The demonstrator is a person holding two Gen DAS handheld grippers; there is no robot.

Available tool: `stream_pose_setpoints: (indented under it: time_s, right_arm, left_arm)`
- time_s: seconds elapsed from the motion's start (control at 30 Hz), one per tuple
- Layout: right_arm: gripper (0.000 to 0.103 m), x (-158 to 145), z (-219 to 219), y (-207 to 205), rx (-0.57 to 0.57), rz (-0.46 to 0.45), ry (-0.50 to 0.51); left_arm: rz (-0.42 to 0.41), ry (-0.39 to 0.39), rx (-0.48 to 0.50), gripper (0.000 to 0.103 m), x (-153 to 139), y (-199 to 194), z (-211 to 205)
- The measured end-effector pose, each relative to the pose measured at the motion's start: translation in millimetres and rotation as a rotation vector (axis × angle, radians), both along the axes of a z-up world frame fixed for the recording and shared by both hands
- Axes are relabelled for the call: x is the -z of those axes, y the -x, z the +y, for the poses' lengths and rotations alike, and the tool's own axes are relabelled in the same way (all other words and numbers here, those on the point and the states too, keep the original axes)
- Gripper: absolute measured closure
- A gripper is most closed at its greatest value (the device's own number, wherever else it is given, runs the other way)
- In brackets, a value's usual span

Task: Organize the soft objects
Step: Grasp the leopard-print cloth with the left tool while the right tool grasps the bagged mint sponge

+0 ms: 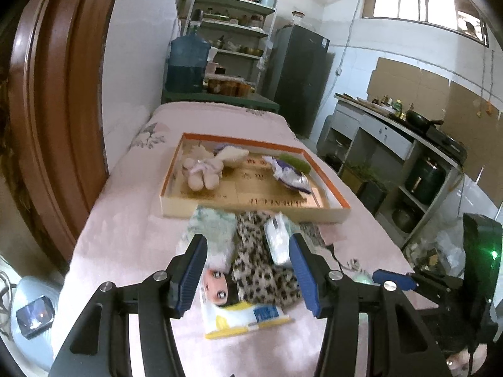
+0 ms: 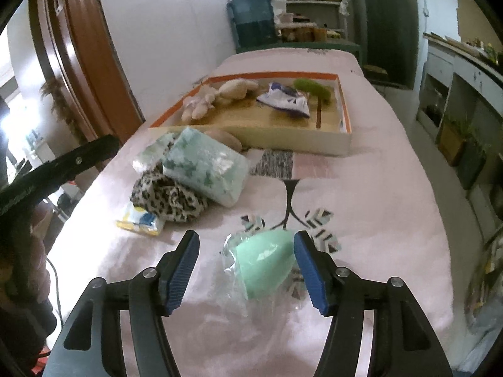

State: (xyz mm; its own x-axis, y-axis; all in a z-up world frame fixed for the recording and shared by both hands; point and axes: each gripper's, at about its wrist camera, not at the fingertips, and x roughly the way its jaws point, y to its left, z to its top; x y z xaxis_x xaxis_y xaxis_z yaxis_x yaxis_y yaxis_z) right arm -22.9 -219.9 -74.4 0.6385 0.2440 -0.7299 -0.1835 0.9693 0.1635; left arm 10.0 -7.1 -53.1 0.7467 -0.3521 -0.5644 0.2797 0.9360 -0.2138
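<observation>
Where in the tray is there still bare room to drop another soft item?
The tray floor is free along its near wall, between the plush toy on the left and the purple-white pouch. Its back is crowded: plush, pouch and green brush. Outside the near-left wall, the tissue pack and leopard cloth crowd the approach.

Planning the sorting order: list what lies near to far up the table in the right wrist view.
Mint sponge in plastic wrap → leopard-print cloth → pale green packet → orange-rimmed tray → blue water jug.
</observation>
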Motion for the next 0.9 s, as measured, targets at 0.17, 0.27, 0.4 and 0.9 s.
stream_pose_setpoints:
  time_s: [0.17, 0.27, 0.4, 0.9]
  right_arm:
    - [0.036, 7, -1, 0, 0.008, 0.015, -0.011]
    - [0.036, 9, -3, 1, 0.011, 0.017, -0.012]
    - [0.036, 12, -5, -1, 0.013, 0.029, -0.024]
    - [0.055, 22, -6, -3, 0.014, 0.060, -0.039]
  left_arm:
    - [0.037, -0.003, 0.032, 0.049, 12, 1, -7]
    - [0.061, 0.002, 0.038, 0.049, 21, -4, -12]
    - [0.096, 0.018, 0.051, 0.054, 30, -11, -15]
    - [0.183, 0.057, 0.037, 0.097, 54, -24, -14]
